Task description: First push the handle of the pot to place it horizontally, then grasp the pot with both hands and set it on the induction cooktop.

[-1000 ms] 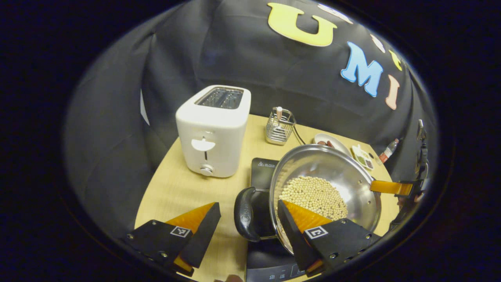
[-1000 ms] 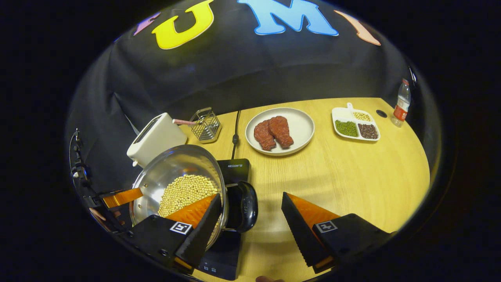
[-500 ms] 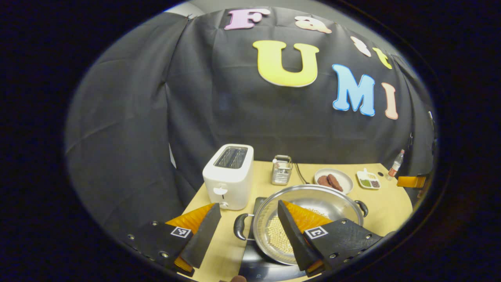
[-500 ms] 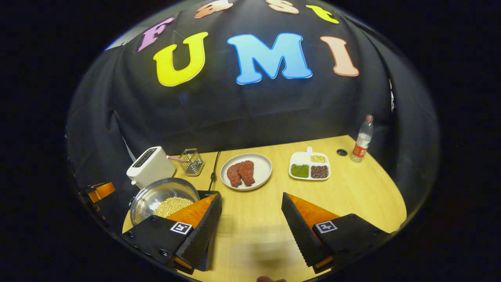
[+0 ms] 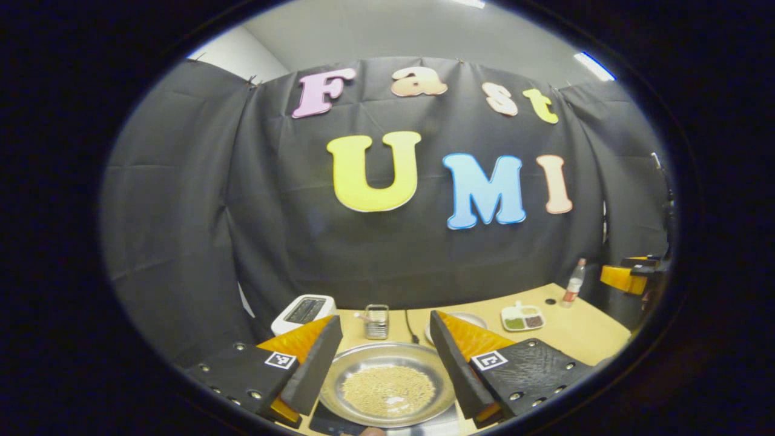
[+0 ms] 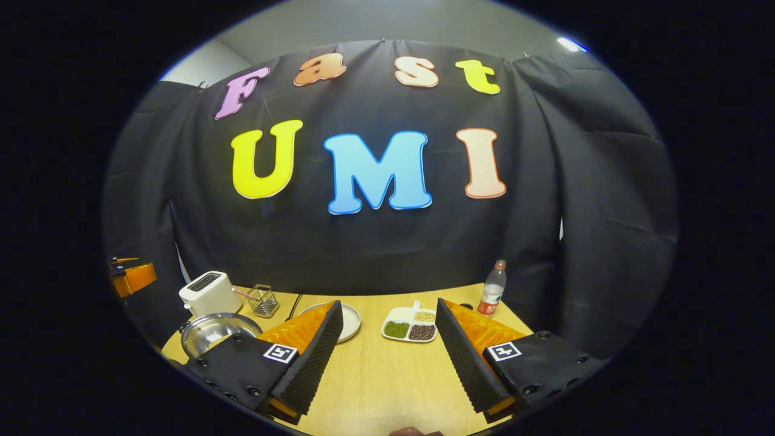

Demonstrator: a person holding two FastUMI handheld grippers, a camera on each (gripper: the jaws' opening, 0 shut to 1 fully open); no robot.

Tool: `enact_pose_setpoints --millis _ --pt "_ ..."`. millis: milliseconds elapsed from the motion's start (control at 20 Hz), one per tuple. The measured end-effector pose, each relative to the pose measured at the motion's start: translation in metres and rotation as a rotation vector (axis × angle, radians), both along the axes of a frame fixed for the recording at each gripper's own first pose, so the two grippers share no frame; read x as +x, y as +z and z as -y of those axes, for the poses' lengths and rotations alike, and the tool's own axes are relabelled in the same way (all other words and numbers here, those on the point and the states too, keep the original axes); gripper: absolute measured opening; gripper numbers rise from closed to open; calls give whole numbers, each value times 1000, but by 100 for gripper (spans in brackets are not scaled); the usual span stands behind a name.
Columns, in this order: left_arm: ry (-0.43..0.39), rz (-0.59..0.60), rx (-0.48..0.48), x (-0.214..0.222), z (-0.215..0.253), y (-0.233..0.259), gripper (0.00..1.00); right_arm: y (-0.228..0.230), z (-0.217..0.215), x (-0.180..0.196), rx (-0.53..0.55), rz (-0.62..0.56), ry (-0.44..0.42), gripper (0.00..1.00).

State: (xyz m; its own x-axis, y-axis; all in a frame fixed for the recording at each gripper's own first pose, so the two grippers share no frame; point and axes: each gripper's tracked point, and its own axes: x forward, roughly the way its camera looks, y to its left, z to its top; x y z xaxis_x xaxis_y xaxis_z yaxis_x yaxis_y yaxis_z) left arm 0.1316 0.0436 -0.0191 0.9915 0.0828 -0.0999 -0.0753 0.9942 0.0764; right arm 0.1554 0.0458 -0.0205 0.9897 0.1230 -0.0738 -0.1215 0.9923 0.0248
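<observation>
Judging by the scene, the placing step looked done: the pot (image 5: 387, 384) sat on the cooktop (image 5: 330, 427), seen between the fingers of the left gripper (image 5: 385, 363). Both grippers were wide open and held nothing; the right gripper (image 6: 387, 357) framed bare table (image 6: 387, 387). Next seemed only to withdraw. No label was readable.

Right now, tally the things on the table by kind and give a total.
Cookware: 1, pot of beans.
Appliances: 2, toaster, induction cooktop.
Dishes: 2, plate, divided tray.
Wire holders: 1, basket.
Bottles: 1, bottle.
Total: 7.
</observation>
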Motion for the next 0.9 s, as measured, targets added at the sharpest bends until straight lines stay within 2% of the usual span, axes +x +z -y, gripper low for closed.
enact_pose_setpoints --millis 50,200,350,400,500,550,600,800,850,900 --pt "-1 10 -15 -6 17 7 85 12 12 -3 -14 29 -8 98" --pt "-12 56 -55 -18 59 25 85 36 46 -16 -80 118 -37 98" --pt "-13 102 -66 -32 89 42 92 42 68 -33 -126 147 -27 92" --pt "-14 126 -63 -38 98 49 92 43 75 -38 -124 154 -24 97" --pt "-5 168 -58 -49 111 57 84 40 86 -45 -106 148 -12 97" --pt "-1 177 -67 -55 119 60 84 36 92 -48 -105 141 -9 92" --pt "3 183 -79 -60 127 59 85 33 98 -52 -104 136 -5 97" --pt "31 169 -83 -80 146 47 84 28 119 -65 -104 134 18 97" --pt "42 157 -85 -85 151 42 89 26 124 -66 -93 129 21 97" --pt "55 153 -87 -90 156 41 84 27 127 -68 -76 127 31 96"
